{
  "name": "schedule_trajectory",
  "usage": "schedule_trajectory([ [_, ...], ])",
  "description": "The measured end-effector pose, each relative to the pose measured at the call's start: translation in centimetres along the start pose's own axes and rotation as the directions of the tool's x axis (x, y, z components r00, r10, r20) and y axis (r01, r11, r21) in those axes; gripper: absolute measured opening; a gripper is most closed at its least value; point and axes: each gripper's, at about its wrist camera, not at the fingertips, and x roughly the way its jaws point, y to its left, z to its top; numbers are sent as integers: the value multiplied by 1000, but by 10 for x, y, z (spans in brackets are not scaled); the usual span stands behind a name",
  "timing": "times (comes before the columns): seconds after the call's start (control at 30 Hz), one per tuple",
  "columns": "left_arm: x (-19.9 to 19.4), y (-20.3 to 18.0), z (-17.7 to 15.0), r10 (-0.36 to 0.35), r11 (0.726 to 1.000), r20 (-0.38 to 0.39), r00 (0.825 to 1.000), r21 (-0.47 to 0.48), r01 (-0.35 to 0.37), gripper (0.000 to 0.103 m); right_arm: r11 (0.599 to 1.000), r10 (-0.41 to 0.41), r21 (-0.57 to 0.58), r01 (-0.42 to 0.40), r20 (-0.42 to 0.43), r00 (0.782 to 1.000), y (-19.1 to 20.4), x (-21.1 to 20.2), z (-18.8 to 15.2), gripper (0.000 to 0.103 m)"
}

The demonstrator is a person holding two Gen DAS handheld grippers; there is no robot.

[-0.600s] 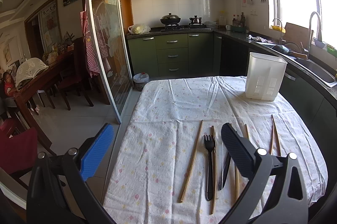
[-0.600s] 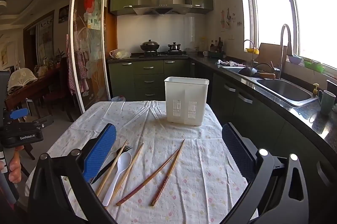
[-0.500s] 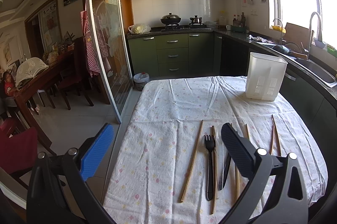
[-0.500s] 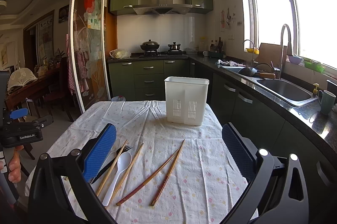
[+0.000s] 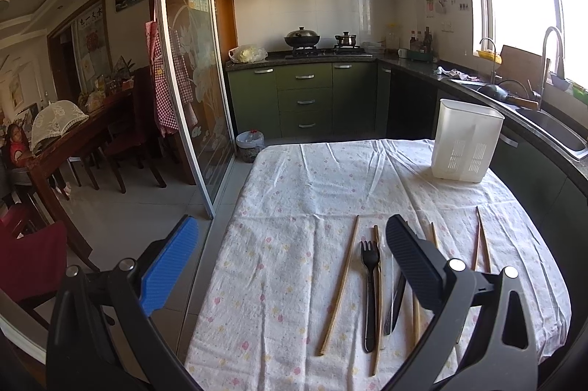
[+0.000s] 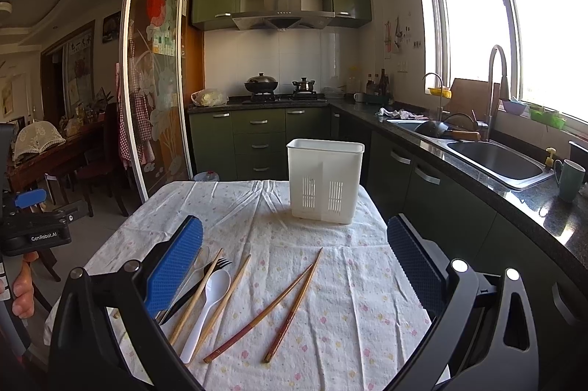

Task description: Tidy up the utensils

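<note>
On floral tablecloth (image 6: pixel 330 299): chopsticks (image 6: pixel 290 306), white spoon (image 6: pixel 211 302), black fork (image 5: pixel 370 295) scattered. Right gripper (image 6: pixel 294 266) wide open, empty, chopsticks between fingers below. Left gripper (image 5: pixel 290 262) wide open, empty; fork beside right finger. White caddy (image 6: pixel 325 179) beyond.

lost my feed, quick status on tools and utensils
Left tool and right tool open, empty. Chopsticks, fork, spoon loose on cloth. White holder empty, path clear.

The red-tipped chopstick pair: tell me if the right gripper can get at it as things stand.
Probably yes. The right gripper is open and empty, and the red-tipped chopstick pair lies bare on the tablecloth ahead, nothing across it.
</note>
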Motion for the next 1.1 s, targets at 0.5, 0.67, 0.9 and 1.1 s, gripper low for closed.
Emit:
schedule_trajectory([
  [0.5,-6,1,3,16,1000,46,999,11,-17,97,1000,4,10,-4,26,1000,1,-4,2,99],
  [0.67,-5,1,4,11,1000,34,999,-3,-11,97,1000,1,0,-1,5,1000,2,-3,3,99],
  [0.9,-5,2,4,13,1000,30,999,1,-13,97,1000,-2,-6,2,-9,1000,3,-3,4,99],
  [1.1,-4,1,3,11,1000,33,999,0,-11,97,1000,-2,-6,2,-7,1000,3,-3,3,99],
])
